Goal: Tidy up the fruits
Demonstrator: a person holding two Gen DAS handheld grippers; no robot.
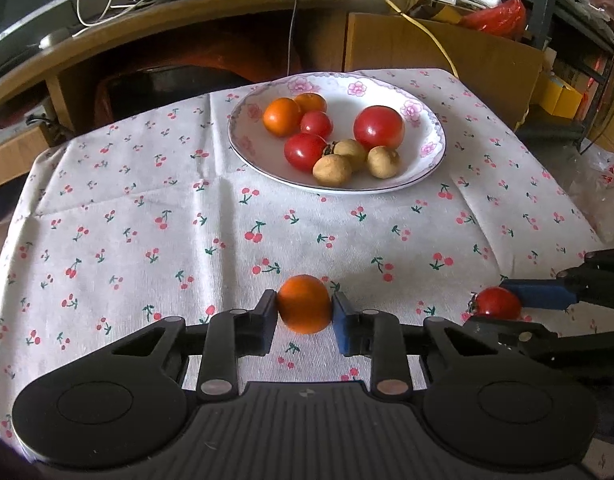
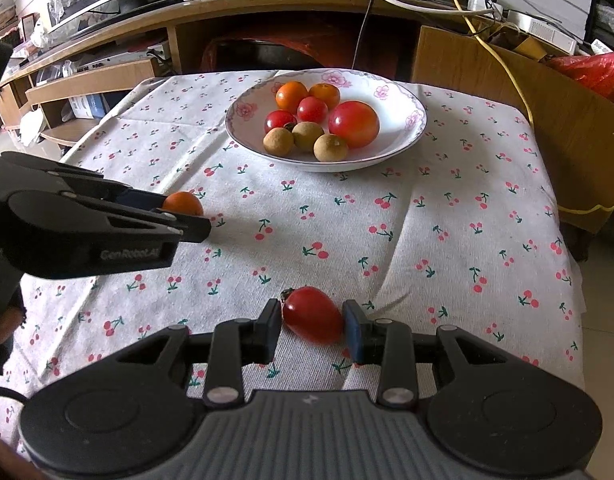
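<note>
left wrist view: the left gripper (image 1: 304, 312) pinches an orange fruit (image 1: 304, 304) on the cloth-covered counter (image 1: 147, 208); the right gripper's (image 2: 312, 320) jaws pinch a red tomato (image 2: 313, 314). both should lift straight, gently, then carry to the bowl (image 2: 411, 132).

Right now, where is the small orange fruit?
In the left wrist view, the orange fruit sits low centre, between the left tongs, on the cherry tablecloth, nearer than the plate.

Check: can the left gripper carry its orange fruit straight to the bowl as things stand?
Probably yes. The left gripper is shut on the orange fruit, and only bare cherry-print cloth lies between it and the bowl. The right gripper sits off to the side.
</note>
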